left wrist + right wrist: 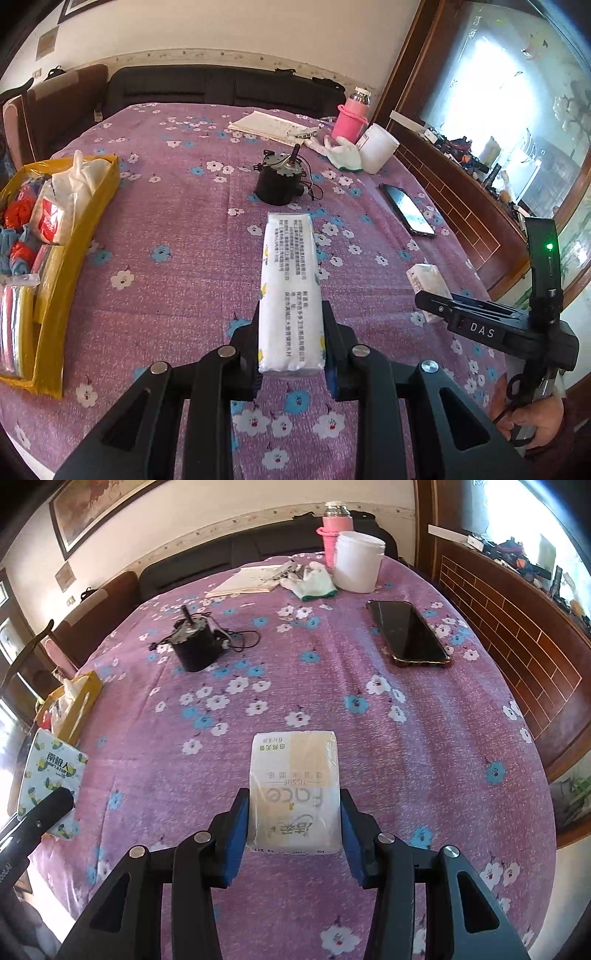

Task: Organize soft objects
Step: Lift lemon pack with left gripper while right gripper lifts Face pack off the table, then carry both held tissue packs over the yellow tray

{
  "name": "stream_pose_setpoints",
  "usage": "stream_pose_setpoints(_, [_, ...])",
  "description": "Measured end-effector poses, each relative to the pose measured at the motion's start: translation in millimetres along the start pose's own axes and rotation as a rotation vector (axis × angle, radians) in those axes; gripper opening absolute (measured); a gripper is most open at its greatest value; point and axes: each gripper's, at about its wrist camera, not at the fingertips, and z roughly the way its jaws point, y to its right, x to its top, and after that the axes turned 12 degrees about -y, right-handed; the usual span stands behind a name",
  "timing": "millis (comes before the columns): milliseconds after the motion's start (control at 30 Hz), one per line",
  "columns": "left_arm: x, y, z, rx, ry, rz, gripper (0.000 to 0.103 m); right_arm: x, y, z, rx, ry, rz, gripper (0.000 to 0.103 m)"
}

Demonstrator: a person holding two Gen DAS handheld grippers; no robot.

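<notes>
While pinched between both fingers (328,332): long tissue pack (290,291) left, face-tissue pack (295,794) right.

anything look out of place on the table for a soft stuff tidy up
Yes: a black electric motor with loose wires sits mid-table on the floral cloth, and a phone lies near the right edge. Neither is soft. Nothing looks spilled or damaged.

A long white tissue pack (290,295), printed with rows of small dark text and yellow motifs at its edges, stretches up the centre of the left wrist frame, its near end pinched between two black fingers. A shorter cream-and-white tissue pack (295,794) in clear wrap, lettered "face" upside down, sits low in the centre of the right wrist frame, clamped at both sides. At the left edge of the left wrist frame an open yellow box (79,236) holds white, red and blue soft things.
</notes>
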Motion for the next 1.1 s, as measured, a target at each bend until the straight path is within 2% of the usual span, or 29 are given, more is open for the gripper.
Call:
stream_pose_setpoints(500, [-16, -20, -34, -0.031, 0.059, -0.037, 0.024, -11, -46, -20, 0.007, 0.024, -0.074, 0.049])
stream_pose_setpoints(1100, [-29, -63, -69, -0.017, 0.14, -0.103, 0.024, -17, -111, -32, 0.001, 0.036, -0.185, 0.049])
